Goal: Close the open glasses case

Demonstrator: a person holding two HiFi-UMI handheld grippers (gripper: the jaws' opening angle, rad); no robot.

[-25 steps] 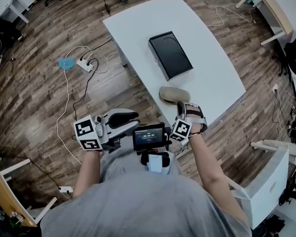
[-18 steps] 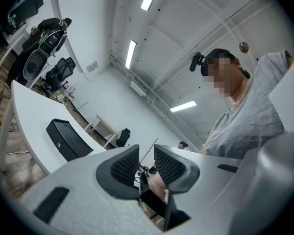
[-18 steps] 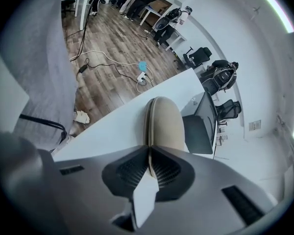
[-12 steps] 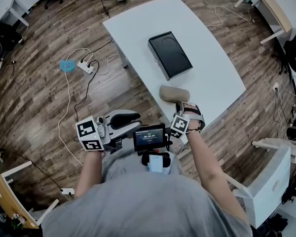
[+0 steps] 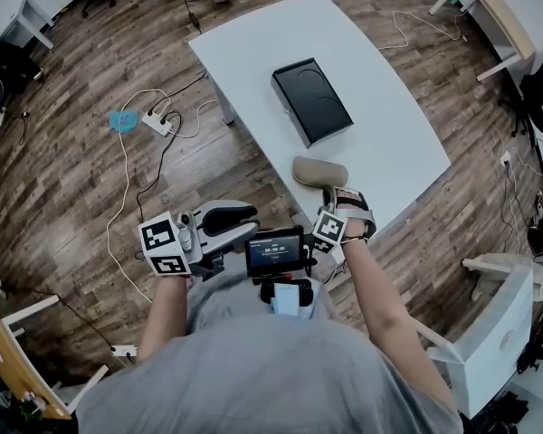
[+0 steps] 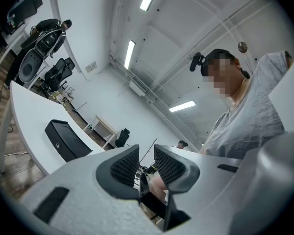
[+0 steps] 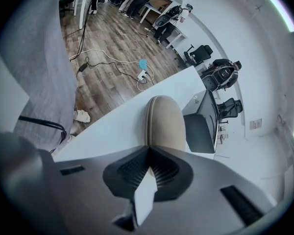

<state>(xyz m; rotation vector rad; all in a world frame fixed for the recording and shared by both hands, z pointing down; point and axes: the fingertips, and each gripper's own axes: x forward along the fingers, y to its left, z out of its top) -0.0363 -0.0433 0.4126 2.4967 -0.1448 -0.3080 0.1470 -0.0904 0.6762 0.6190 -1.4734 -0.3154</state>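
Fingers (image 7: pixel 130 169) of right gripper (image 7: pixel 149 151) closed, just beside glasses case (image 7: pixel 164 124), left gripper (image 6: pixel 147 153) fingers (image 6: pixel 125 165) narrowly apart, empty

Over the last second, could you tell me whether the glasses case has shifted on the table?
No. The glasses case keeps the same gap to the black box and the same spot near the white table's edge.

The right gripper (image 7: pixel 148 155) (jaws together) points at the tan glasses case (image 7: pixel 164 121) on the white table (image 7: pixel 112 126).
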